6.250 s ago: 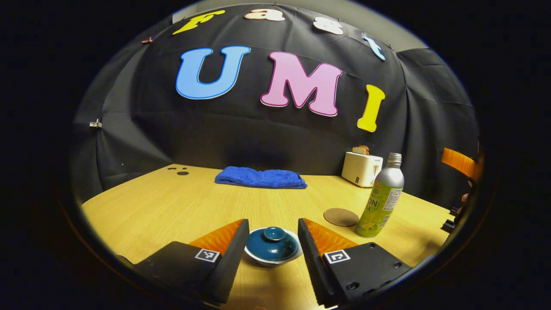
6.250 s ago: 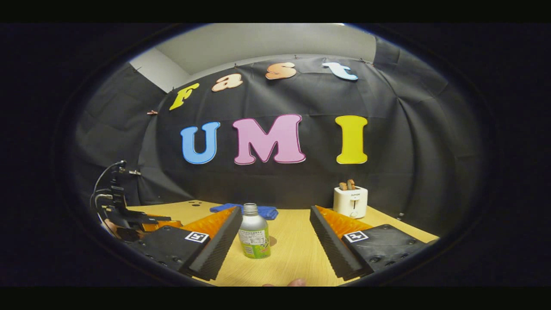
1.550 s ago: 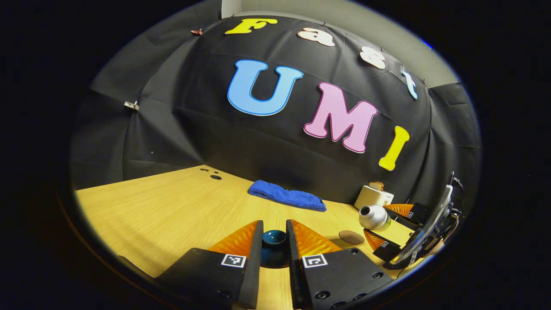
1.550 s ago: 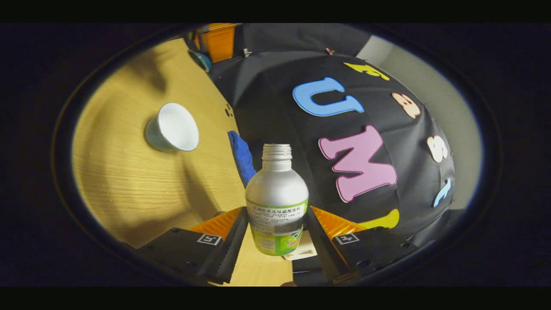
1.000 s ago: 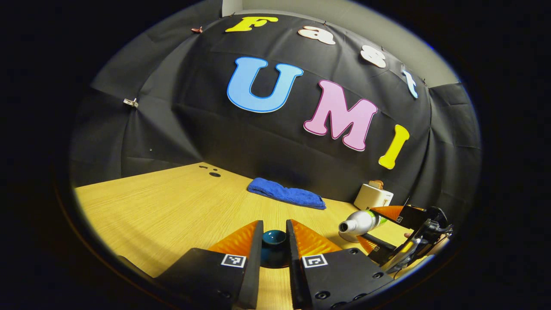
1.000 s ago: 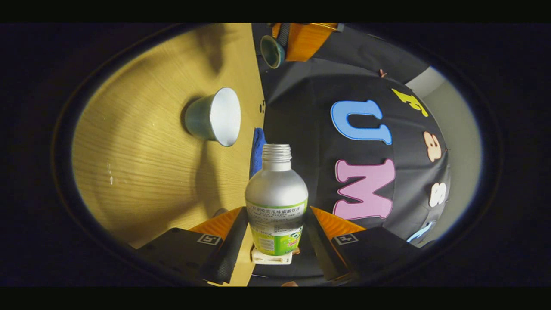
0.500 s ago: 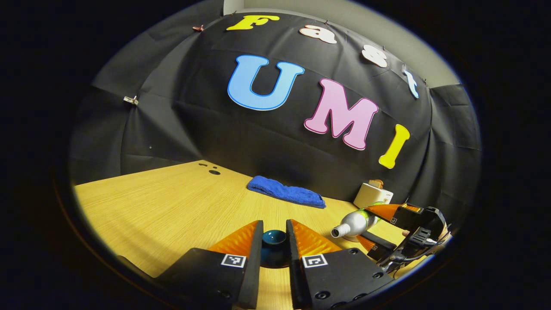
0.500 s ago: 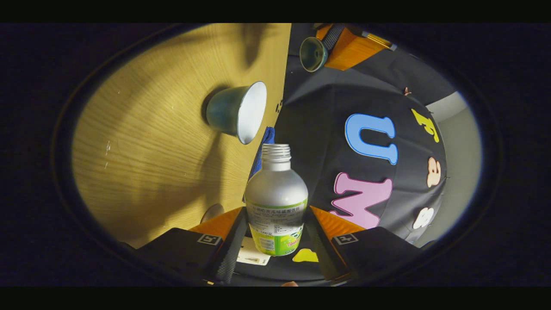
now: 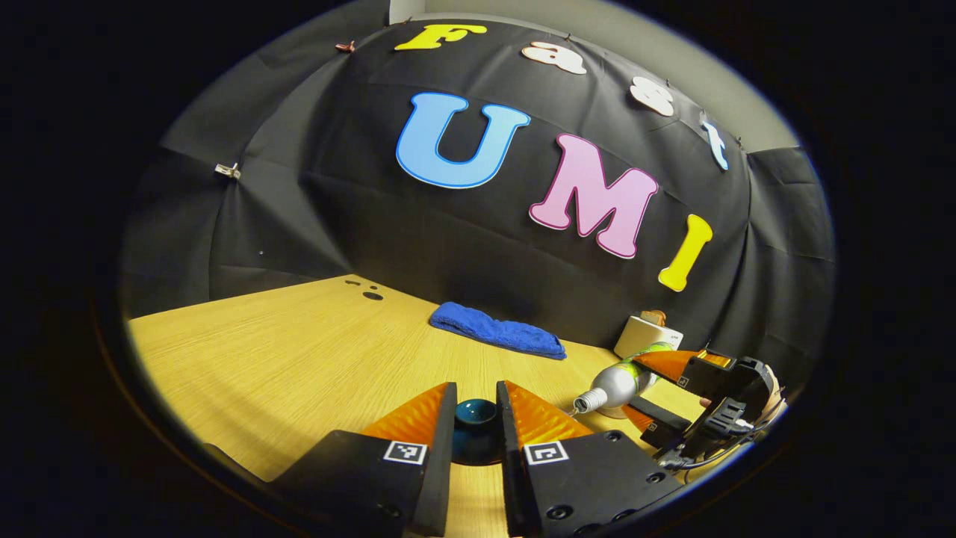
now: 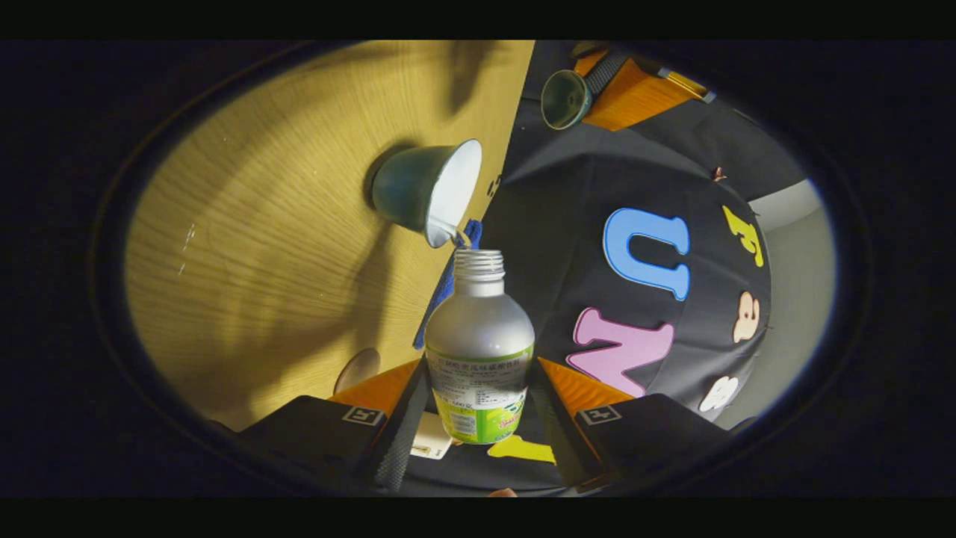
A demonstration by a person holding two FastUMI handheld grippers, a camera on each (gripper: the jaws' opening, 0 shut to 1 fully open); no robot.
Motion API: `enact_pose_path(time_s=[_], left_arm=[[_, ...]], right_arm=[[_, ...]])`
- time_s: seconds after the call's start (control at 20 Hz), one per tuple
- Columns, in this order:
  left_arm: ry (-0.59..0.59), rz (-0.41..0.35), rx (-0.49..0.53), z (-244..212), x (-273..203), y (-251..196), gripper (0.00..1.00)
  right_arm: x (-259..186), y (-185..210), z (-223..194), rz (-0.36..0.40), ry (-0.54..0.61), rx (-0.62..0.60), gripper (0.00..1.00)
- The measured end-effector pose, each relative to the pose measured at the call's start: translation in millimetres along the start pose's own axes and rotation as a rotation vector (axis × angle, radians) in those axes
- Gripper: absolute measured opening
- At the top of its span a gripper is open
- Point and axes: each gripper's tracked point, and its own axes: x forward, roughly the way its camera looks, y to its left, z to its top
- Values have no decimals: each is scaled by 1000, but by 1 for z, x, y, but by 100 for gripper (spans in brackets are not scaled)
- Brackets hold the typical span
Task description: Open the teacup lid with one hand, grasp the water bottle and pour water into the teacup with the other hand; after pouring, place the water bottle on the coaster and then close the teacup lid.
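My left gripper [image 9: 475,390] is shut on the knob of the teal teacup lid [image 9: 476,417] and holds it up off the table. In the right gripper view that lid [image 10: 565,97] hangs beyond the open teacup [image 10: 426,190], whose inside is white. My right gripper [image 10: 478,377] is shut on the silver and green water bottle [image 10: 479,344], which is uncapped and tipped steeply. Its mouth sits just by the cup's rim, and a thin stream of water [image 10: 458,239] runs into the cup. In the left gripper view the tilted bottle [image 9: 616,382] points down and left, held by the right gripper [image 9: 651,390].
A round brown coaster [image 10: 357,370] lies on the wooden table [image 9: 299,351] near the right gripper. A folded blue towel [image 9: 497,336] and a white toaster [image 9: 648,335] stand along the back wall. The table's left half is bare wood.
The bottle has tipped further over, its mouth dropping close to the cup's rim, and water now runs out. The left gripper has kept the lid still.
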Motion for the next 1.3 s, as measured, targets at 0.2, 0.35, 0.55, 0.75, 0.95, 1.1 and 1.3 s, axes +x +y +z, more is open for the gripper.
enact_pose_path(time_s=[0.2, 0.35, 0.55, 0.75, 0.95, 1.1, 1.3], left_arm=[[0, -1, -1, 0, 0, 0, 33], [0, 0, -1, -1, 0, 0, 33], [1, 2, -1, -1, 1, 1, 33], [4, -1, -5, -2, 2, 1, 33], [2, -1, -3, -1, 2, 1, 33], [3, 0, -4, 0, 1, 1, 33], [5, -2, -9, -1, 1, 1, 33]], right_arm=[[0, -2, 4, -11, -15, -40, 79], [0, -5, 7, -26, -25, -82, 79], [-1, -14, 7, -40, -33, -131, 79], [1, -21, 7, -56, -44, -169, 79], [-1, -30, 10, -92, -60, -233, 79], [-6, -38, 11, -131, -70, -264, 79], [-5, -55, 13, -202, -83, -355, 79]])
